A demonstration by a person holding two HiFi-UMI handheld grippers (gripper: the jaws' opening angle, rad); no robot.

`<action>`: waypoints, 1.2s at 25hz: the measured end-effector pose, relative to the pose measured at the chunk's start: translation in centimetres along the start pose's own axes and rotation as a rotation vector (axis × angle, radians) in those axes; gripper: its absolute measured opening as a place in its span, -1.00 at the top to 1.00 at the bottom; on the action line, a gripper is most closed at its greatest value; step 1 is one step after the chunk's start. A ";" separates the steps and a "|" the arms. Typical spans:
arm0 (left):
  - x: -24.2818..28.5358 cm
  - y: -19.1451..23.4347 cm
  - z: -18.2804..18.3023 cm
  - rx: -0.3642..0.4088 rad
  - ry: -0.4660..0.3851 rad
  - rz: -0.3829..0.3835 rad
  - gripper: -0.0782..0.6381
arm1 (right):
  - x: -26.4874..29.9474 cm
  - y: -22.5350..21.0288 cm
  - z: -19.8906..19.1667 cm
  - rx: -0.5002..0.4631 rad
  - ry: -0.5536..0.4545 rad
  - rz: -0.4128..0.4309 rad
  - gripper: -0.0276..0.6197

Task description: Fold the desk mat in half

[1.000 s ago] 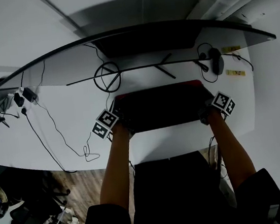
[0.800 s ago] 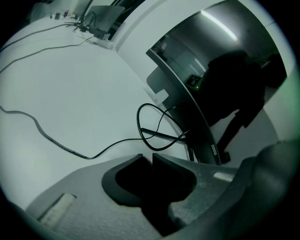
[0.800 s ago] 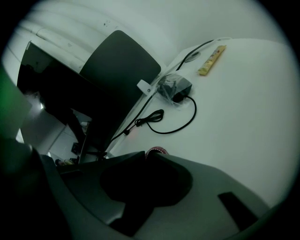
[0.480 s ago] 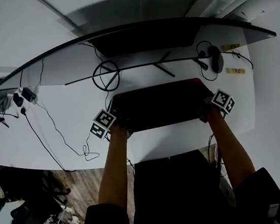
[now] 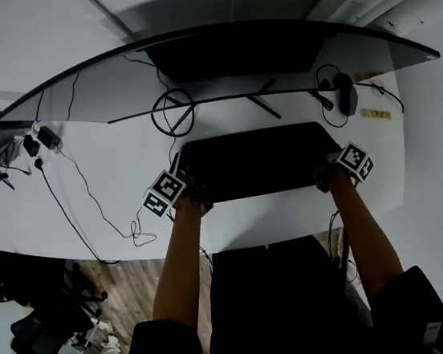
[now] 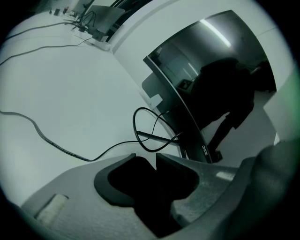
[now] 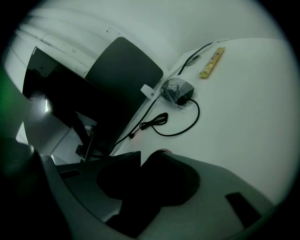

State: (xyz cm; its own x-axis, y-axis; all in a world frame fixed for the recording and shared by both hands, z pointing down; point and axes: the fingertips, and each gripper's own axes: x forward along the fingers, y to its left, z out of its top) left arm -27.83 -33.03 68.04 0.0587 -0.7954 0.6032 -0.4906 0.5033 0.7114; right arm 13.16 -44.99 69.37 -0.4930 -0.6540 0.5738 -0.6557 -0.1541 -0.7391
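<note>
as l gripper, r gripper jaws just parted, desk mat btwn, edges too dark

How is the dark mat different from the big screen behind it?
The mat lies flat on the desk, while the screen stands upright. The mat has straight edges, while the screen is curved. The screen is much wider than the mat. Both are dark.
</note>
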 end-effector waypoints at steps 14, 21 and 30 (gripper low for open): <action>-4.7 -1.8 0.7 0.096 -0.080 -0.039 0.40 | -5.1 2.1 0.2 -0.163 0.011 0.063 0.62; -9.8 -4.6 -0.6 0.228 -0.146 -0.098 0.40 | -10.9 1.8 -0.1 -0.287 0.007 0.060 0.62; -18.8 -10.4 -7.4 0.398 -0.265 -0.186 0.45 | -20.7 2.8 -0.5 -0.491 -0.048 0.103 0.63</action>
State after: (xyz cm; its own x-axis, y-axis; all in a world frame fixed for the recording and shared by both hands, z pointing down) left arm -17.37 -20.79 51.99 -0.0202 -0.9435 0.3307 -0.7890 0.2182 0.5744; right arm 21.26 -31.44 55.62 -0.5501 -0.6824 0.4813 -0.8023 0.2720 -0.5313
